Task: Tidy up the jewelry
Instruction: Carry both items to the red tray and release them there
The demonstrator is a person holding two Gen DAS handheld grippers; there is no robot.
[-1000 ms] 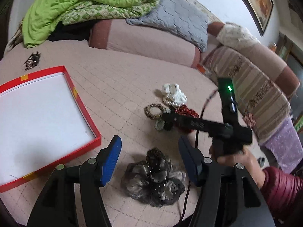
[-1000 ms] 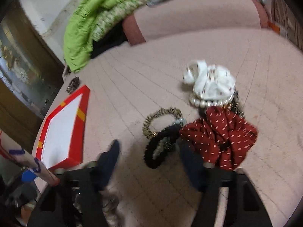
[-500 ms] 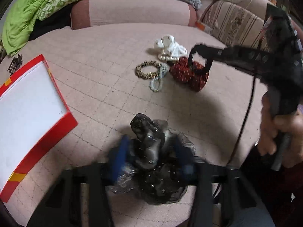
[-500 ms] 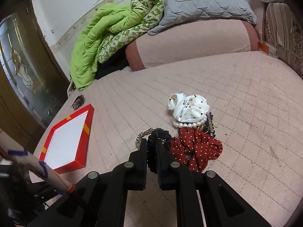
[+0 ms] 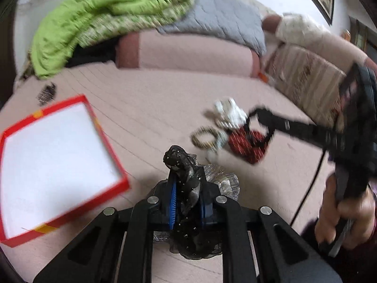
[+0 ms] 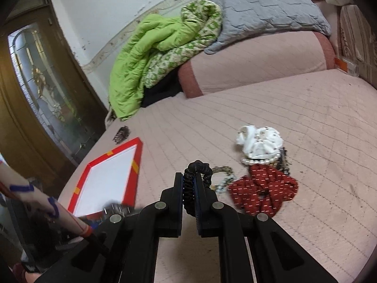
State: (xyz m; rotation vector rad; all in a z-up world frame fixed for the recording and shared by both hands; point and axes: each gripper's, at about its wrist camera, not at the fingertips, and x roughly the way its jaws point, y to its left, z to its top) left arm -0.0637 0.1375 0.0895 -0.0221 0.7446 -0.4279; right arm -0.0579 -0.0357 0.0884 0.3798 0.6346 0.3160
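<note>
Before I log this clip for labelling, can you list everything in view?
Sheer scrunchie: one, black and silver, clamped in left tongs.
Ruffled hair tie: one, black, clamped in right tongs.
Dotted scrunchie: one, red, on bed.
White scrunchie: one, behind the red.
Pearl bracelet: one, between those two.
Beaded bracelet: one, gold-brown, left of the red.
Tray: one, red rim, white inside, left.
Hair clip: one, dark, beyond tray.
Blanket: one, green, at headboard.
Left tongs: shut.
Right tongs: shut.

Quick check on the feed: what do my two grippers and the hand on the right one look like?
Both grippers, left and right, are matte black linkages with silver pivot bolts and blue ribbed finger pads. A black cable trails below the right one. The bare right hand shows a maroon sleeve.
</note>
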